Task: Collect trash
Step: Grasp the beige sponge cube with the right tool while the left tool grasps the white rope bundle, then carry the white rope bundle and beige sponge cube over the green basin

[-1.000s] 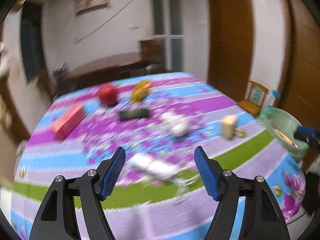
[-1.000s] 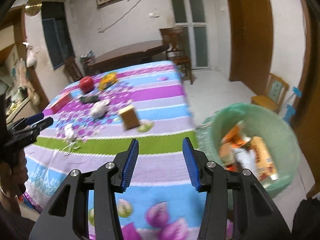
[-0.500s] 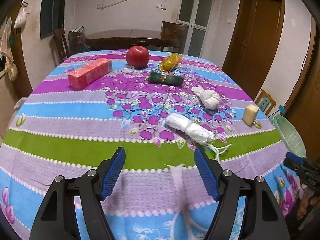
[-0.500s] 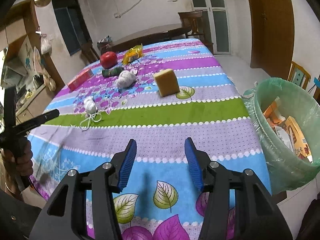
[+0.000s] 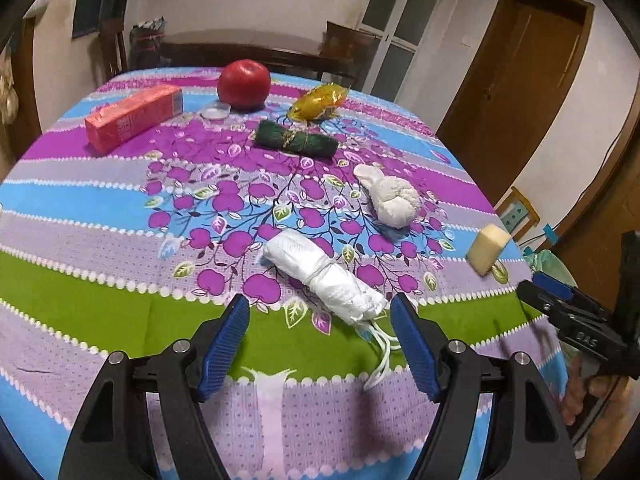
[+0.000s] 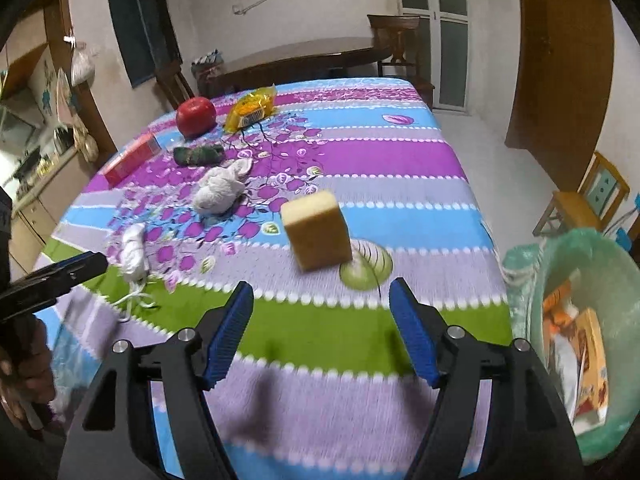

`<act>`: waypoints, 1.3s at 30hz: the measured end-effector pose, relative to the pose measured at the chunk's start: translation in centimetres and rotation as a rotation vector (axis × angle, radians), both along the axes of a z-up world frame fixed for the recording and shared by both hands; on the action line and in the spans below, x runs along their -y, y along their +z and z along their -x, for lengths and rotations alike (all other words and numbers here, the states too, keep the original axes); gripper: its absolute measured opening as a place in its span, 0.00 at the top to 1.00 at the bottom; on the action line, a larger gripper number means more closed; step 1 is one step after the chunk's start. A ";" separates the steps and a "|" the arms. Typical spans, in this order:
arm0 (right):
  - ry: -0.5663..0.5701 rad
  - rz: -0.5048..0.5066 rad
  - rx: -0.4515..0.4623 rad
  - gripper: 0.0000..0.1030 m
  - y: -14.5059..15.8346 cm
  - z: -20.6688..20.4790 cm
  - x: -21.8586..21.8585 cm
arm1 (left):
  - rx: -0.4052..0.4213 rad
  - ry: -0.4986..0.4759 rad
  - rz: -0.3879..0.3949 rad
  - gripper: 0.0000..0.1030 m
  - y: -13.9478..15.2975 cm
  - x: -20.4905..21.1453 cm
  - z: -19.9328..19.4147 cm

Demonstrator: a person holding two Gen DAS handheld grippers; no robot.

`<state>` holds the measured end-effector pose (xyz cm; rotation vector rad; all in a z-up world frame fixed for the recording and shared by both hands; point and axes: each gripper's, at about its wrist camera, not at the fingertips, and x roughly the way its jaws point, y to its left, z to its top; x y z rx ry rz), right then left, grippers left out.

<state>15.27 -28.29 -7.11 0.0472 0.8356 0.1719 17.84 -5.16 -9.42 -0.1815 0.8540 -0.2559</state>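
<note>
My left gripper (image 5: pixel 320 344) is open and empty, just short of a white tied plastic bundle (image 5: pixel 324 276) with loose strings on the striped tablecloth (image 5: pixel 100 312). My right gripper (image 6: pixel 322 332) is open and empty, in front of a yellow sponge block (image 6: pixel 318 232). The white bundle also shows in the right wrist view (image 6: pixel 134 254). A green-lined trash bin (image 6: pixel 576 344) with wrappers inside stands off the table's right side. A crumpled white cloth (image 5: pixel 394 198), a dark green roll (image 5: pixel 296 142) and a yellow wrapper (image 5: pixel 320 100) lie farther back.
A red apple (image 5: pixel 244 82), a pink carton (image 5: pixel 134 116) and a small clear lid (image 5: pixel 216 111) sit at the table's far end. The right gripper (image 5: pixel 568 312) shows at the left view's right edge. A dark wooden table and chairs stand behind; a small wooden chair (image 6: pixel 588 200) is by the door.
Both grippers have moved closer over the table: the left toward the white bundle, the right toward the sponge block. Both stay open and empty.
</note>
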 end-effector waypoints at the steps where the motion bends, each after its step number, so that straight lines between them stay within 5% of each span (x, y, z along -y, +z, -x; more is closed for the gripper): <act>1: 0.003 0.000 -0.009 0.35 -0.3 -0.4 0.0 | -0.006 0.004 0.000 0.29 -0.2 0.2 -0.4; 6: 0.007 -0.009 -0.041 0.36 -1.3 -3.1 -0.2 | -0.039 0.021 -0.021 0.29 -1.2 1.4 -2.1; 10: 0.019 -0.021 -0.062 0.58 -1.9 -4.2 -0.5 | -0.035 0.025 -0.056 0.34 -1.6 2.3 -2.4; 14: 0.009 -0.045 -0.039 0.66 -1.7 -3.6 0.0 | -0.035 -0.003 -0.055 0.74 -1.8 2.4 -2.2; 26: 0.030 -0.071 0.090 0.69 1.3 3.2 -0.9 | 0.063 -0.010 -0.068 0.76 1.3 0.8 2.1; 39: -0.014 -0.051 0.177 0.69 4.6 10.0 0.6 | 0.233 -0.117 -0.182 0.76 6.2 7.3 4.9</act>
